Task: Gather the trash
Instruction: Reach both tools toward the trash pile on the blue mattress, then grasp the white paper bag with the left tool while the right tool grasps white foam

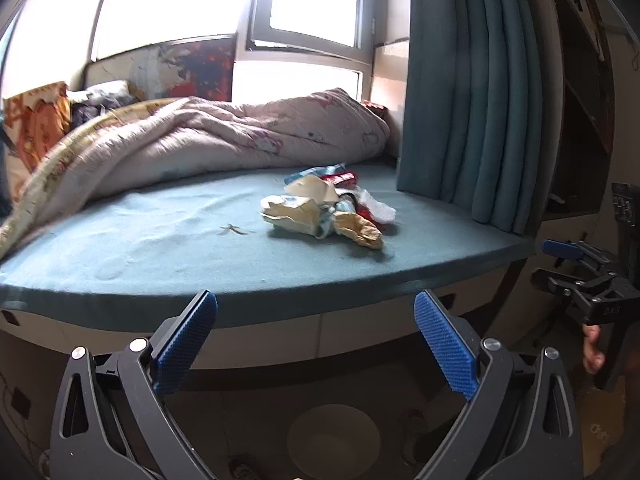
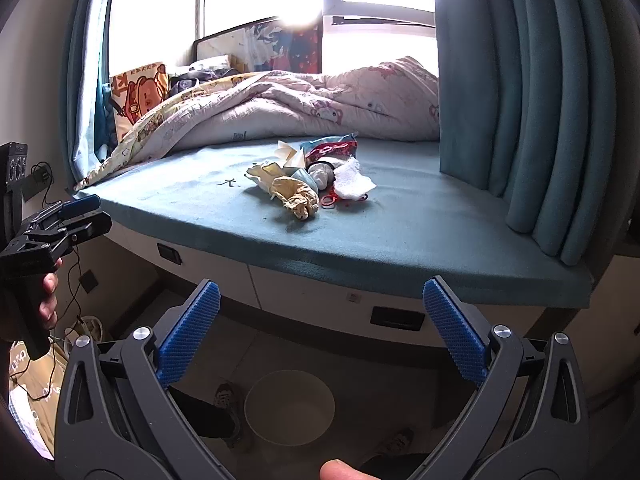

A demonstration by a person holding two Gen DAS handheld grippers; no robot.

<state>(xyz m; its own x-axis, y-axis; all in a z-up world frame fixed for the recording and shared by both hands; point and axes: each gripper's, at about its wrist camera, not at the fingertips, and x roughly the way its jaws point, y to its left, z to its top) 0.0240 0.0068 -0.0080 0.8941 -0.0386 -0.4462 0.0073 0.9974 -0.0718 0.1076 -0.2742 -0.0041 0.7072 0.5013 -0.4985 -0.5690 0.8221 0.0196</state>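
A pile of trash [image 1: 326, 206] lies on the teal mattress [image 1: 160, 240]: crumpled yellow and tan wrappers, a red packet, a blue packet and white tissue. It also shows in the right wrist view [image 2: 312, 176], with a white tissue [image 2: 352, 182] at its right. My left gripper [image 1: 316, 304] is open and empty, in front of the bed's edge and below the pile. My right gripper [image 2: 322, 292] is open and empty, also short of the bed's edge. Each gripper shows at the side of the other's view, the right one [image 1: 580, 264] and the left one [image 2: 76, 216].
A rumpled pink quilt [image 1: 200, 140] covers the back of the bed. A teal curtain [image 1: 472, 100] hangs at the right. A round white bin [image 2: 289, 406] stands on the floor below the bed, with drawers [image 2: 320, 292] under the mattress. Cables and a box [image 2: 32, 380] lie at left.
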